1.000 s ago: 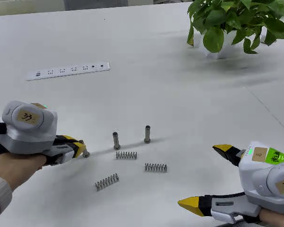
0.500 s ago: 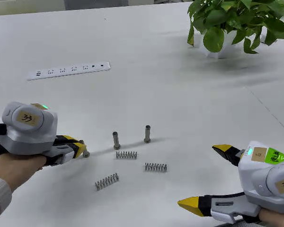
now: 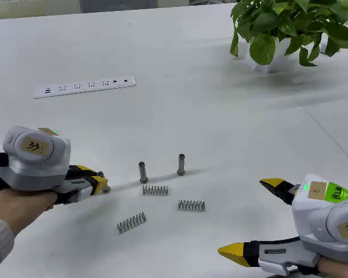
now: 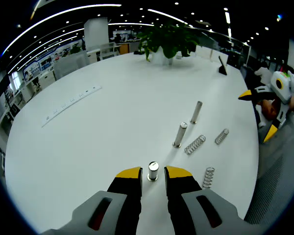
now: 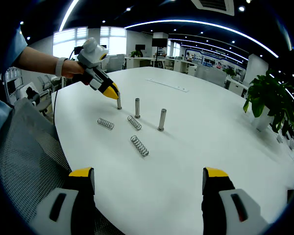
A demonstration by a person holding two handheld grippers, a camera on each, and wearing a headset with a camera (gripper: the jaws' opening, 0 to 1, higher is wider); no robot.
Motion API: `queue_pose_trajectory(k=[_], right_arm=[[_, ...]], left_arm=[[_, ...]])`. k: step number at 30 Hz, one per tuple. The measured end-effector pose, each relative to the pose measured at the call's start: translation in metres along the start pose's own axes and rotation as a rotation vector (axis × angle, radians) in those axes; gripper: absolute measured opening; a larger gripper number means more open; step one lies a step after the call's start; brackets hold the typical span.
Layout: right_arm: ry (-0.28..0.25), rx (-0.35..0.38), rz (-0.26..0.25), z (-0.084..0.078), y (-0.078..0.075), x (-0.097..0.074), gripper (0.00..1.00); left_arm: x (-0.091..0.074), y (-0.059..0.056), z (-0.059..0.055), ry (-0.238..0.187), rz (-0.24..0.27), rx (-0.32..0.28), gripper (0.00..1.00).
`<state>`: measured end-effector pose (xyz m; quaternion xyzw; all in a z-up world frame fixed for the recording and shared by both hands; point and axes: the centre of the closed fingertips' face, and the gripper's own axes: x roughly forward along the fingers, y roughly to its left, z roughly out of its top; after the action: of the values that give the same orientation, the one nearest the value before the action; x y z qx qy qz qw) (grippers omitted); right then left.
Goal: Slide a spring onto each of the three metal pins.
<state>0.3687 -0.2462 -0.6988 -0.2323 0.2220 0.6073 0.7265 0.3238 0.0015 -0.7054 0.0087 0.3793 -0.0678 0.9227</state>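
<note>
The left gripper [image 3: 102, 186], its tag handwritten with something like "33", pinches one upright pin [image 4: 153, 170] on the table [image 3: 209, 116]. The right gripper [image 5: 143, 175] gapes wide. Three springs [image 3: 155, 189] lie beside two other pins [image 3: 142, 172].

broad white tabletop [image 3: 209, 116] | upper left: white power strip [image 3: 84, 86] | upper right: green plant in white pot [image 3: 272, 58] | centre: three upright grey metal pins [image 3: 142, 172] | just below: three steel coil springs [image 3: 191, 205]
</note>
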Motion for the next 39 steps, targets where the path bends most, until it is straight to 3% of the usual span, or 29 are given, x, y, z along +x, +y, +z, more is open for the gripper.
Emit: queue_pose_trajectory(k=[6, 14, 22, 27, 32, 39], right_arm=[[0.004, -0.004, 0.004, -0.001, 0.001, 0.000, 0.92], [0.008, -0.006, 0.006, -0.002, 0.001, 0.001, 0.93], [0.012, -0.011, 0.008, -0.003, 0.002, 0.001, 0.93], [0.014, -0.011, 0.009, -0.003, 0.003, 0.002, 0.93], [0.016, -0.013, 0.010, -0.002, 0.003, 0.001, 0.93], [0.018, -0.019, 0.013, -0.002, 0.005, 0.001, 0.93]], left_arm=[[-0.001, 0.004, -0.004, -0.009, 0.011, 0.029, 0.40], [-0.007, 0.008, -0.008, -0.034, 0.017, 0.020, 0.69], [-0.015, 0.011, -0.003, -0.075, 0.028, -0.022, 0.90], [-0.019, 0.009, -0.005, -0.088, 0.007, -0.049, 0.99], [-0.024, 0.004, -0.011, -0.083, -0.016, -0.039, 0.99], [-0.038, -0.001, -0.014, -0.108, -0.022, -0.048, 0.98]])
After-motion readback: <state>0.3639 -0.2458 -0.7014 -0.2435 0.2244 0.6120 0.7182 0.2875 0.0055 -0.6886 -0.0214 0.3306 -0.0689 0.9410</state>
